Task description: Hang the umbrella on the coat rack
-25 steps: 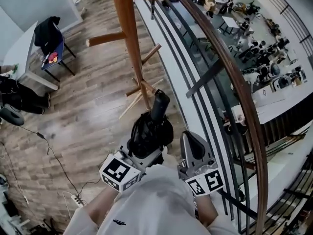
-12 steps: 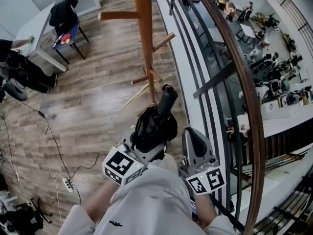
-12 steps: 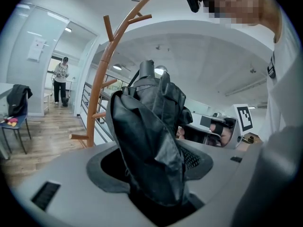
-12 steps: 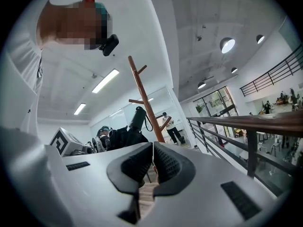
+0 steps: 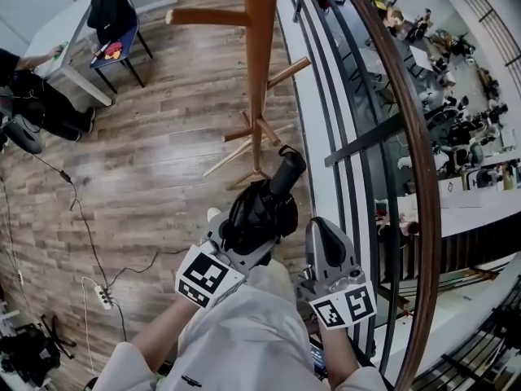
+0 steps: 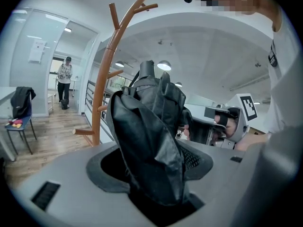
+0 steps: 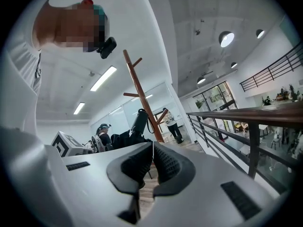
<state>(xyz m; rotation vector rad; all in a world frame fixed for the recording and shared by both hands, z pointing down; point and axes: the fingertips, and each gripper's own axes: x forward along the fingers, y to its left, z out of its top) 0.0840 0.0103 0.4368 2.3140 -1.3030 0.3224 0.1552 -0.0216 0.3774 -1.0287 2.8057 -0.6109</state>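
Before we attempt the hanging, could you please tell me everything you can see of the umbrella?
The umbrella is a compact black folding one, collapsed, with its slightly glossy fabric bunched in loose, creased folds. A stubby black handle sticks out of its far end, tilted up and toward the foot of the wooden coat rack, which it does not touch. The left claw is shut on the fabric bundle, with a pad on each side. Nothing else appears to touch it.
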